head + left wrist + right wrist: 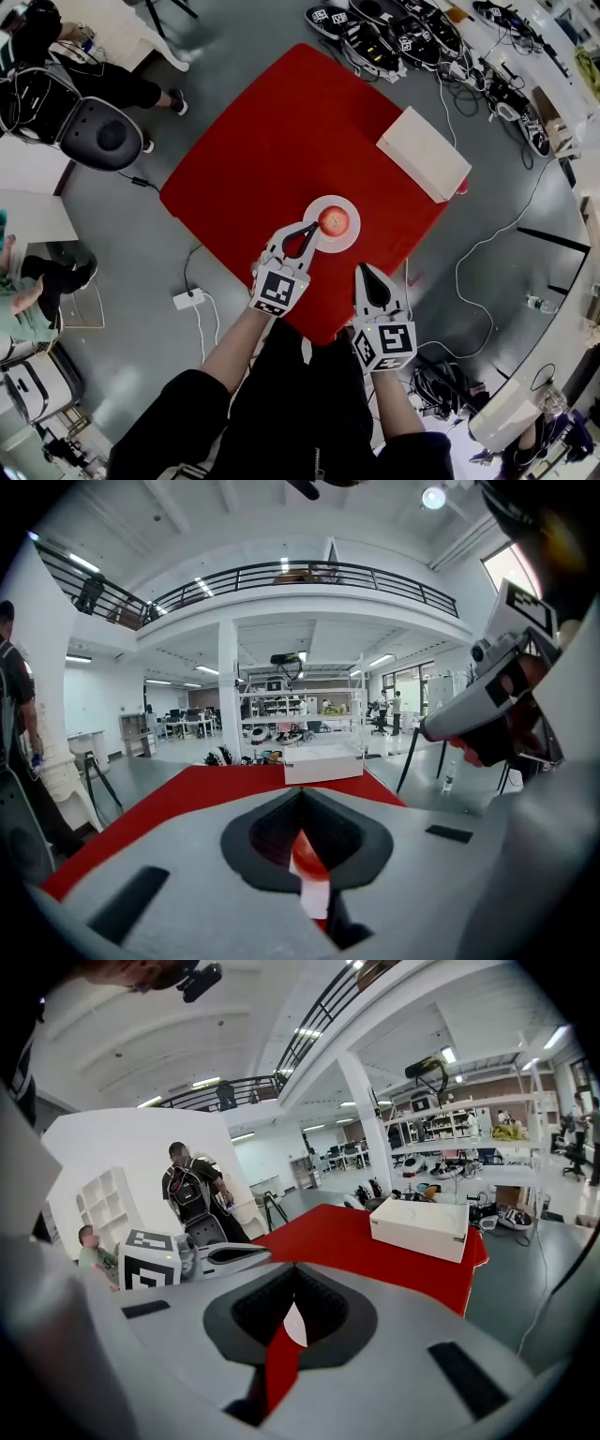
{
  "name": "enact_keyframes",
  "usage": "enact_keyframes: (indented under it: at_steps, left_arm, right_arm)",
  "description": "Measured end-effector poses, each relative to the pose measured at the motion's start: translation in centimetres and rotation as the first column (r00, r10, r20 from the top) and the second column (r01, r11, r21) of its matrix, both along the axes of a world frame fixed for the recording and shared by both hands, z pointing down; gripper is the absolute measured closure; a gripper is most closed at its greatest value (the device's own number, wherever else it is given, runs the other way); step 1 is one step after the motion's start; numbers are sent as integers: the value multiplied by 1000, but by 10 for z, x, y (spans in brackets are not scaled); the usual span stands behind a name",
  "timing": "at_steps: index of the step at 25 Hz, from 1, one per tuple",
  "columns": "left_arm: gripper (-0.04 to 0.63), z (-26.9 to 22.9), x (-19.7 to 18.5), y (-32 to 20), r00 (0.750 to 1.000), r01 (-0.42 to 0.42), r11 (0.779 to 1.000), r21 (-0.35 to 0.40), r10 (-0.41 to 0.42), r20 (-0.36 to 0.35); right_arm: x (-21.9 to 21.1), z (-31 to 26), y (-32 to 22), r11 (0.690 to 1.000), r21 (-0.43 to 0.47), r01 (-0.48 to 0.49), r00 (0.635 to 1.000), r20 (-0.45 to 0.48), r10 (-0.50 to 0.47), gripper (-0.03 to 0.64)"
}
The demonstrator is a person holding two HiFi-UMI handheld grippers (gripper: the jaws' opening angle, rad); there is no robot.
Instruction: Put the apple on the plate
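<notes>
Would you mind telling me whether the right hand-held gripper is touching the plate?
Apart. The head view shows bare red tablecloth between the right hand-held gripper and the plate.

One apple [334, 220]; one plate [350, 238]; one box [424, 153]; one table [262, 159]

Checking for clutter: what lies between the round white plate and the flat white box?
Only bare red table, shown in the head view.
</notes>
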State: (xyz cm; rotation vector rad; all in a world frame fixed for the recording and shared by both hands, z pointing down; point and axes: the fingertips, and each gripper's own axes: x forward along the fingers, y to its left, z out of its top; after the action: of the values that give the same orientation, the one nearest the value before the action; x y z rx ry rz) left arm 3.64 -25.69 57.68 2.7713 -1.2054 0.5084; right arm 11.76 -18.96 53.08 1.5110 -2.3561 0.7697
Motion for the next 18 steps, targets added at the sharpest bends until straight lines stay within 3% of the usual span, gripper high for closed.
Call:
enact_keyframes:
  at_steps: [8, 18]
  left_arm:
    - [589, -29, -7, 12, 1000, 25, 999, -24, -26, -13]
    - [589, -82, -15, 38, 989, 87, 995, -47, -92, -112]
  right_arm:
    - [-7, -19, -8, 999, 46, 28, 1000, -6, -28, 606]
    - [-14, -46, -1, 991, 123, 58, 998, -10, -57, 606]
